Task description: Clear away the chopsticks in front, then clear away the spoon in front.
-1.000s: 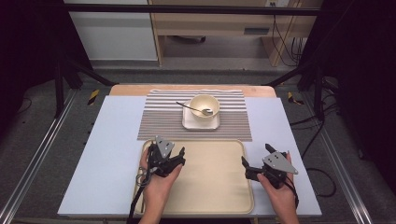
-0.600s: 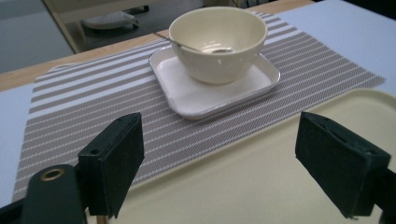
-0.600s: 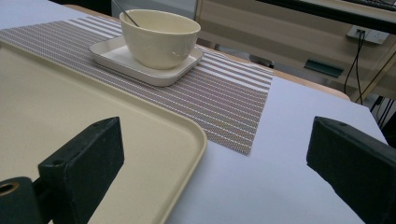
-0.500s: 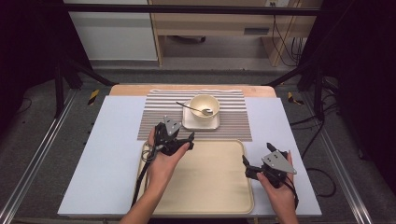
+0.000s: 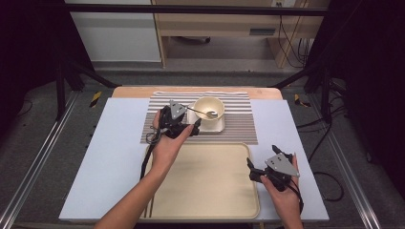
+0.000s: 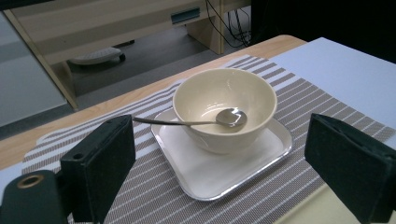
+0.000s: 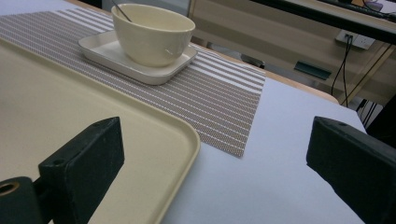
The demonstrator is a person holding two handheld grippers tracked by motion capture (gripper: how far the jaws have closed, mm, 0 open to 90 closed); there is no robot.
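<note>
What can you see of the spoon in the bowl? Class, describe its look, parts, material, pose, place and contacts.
The spoon looks like polished metal, thin and silvery. Its oval head lies face up on the inner bottom of the cream bowl, reflecting light. Its slim straight handle slopes up over the bowl's rim and juts out beyond it, above the square white plate. It appears clean and empty. Only the bowl touches it; the open left gripper is near but apart.

Left gripper: forearm extended forward, jaws just opened wide, nothing between them. Right gripper: held near the body, jaws wide apart, nothing gripped
</note>
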